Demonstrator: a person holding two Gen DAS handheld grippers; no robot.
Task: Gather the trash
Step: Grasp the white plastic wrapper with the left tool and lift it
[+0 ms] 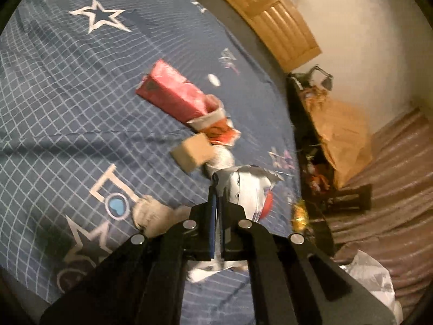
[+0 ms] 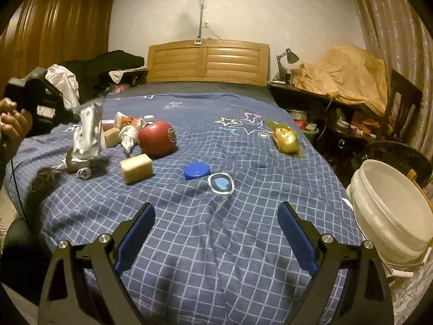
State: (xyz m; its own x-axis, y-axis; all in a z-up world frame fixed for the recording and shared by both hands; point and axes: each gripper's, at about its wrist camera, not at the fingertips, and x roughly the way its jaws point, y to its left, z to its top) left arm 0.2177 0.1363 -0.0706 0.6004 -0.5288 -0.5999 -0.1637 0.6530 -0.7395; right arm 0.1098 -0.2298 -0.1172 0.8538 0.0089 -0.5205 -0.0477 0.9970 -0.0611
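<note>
My left gripper (image 1: 217, 189) is shut on a crinkled silver-and-white foil wrapper (image 1: 250, 189), which hangs from it a little above the bed. In the right wrist view that same left gripper (image 2: 77, 115), held by a hand, sits at the far left with the wrapper (image 2: 89, 132) dangling below it. Beyond it lie a red carton (image 1: 173, 92), a tan sponge block (image 1: 193, 151) and a crumpled tissue (image 1: 151, 214). My right gripper (image 2: 216, 207) stands open over the near part of the blue checked bedspread (image 2: 243, 243), with nothing between its fingers.
On the bed are a red carton (image 2: 157, 140), two tan sponge blocks (image 2: 135, 168), a blue lid (image 2: 197, 170) and a yellow wrapper (image 2: 285, 136). A white bucket (image 2: 389, 211) stands off the bed's right side. A cluttered desk (image 2: 324, 100) is behind it.
</note>
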